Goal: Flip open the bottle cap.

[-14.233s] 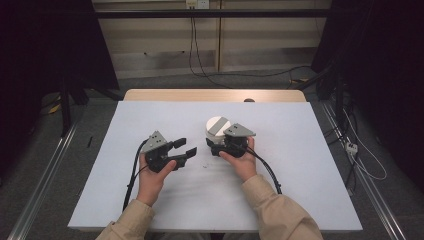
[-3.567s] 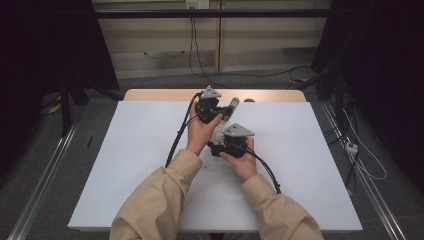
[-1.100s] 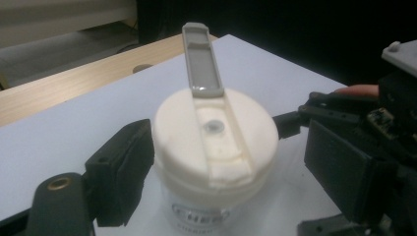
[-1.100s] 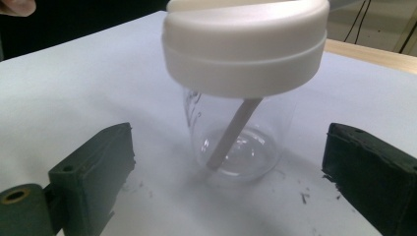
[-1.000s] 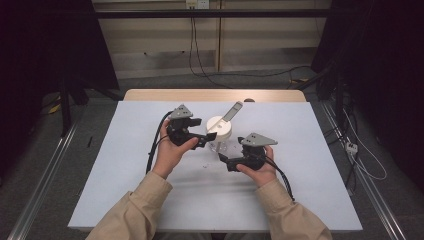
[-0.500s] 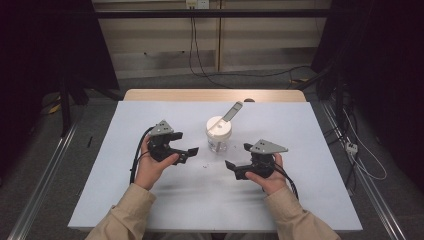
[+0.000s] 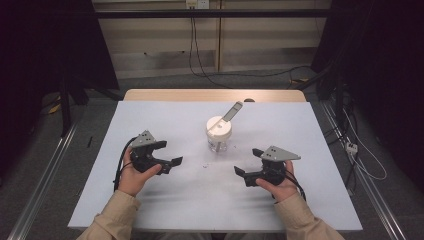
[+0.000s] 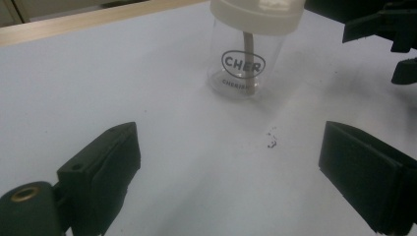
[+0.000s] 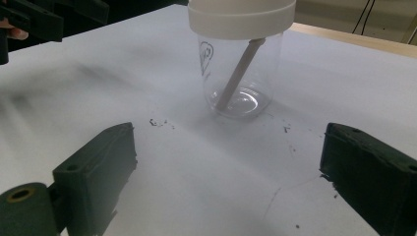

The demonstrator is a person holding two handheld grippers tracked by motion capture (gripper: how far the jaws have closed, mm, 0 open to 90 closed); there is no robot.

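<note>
Clear round jar (image 7: 219,141), smooth cream lid (image 7: 219,125)

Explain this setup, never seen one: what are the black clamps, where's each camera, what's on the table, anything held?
A person holds a hand-operated two-jaw clamp in each hand: left gripper, right gripper. One camera looks down from above; one more rides on each gripper, looking out between its black jaws. On the white table stands a clear jar with a cream lid, a stick poking through it. Both grippers are open and hold nothing; the jar stands apart between them.
</note>
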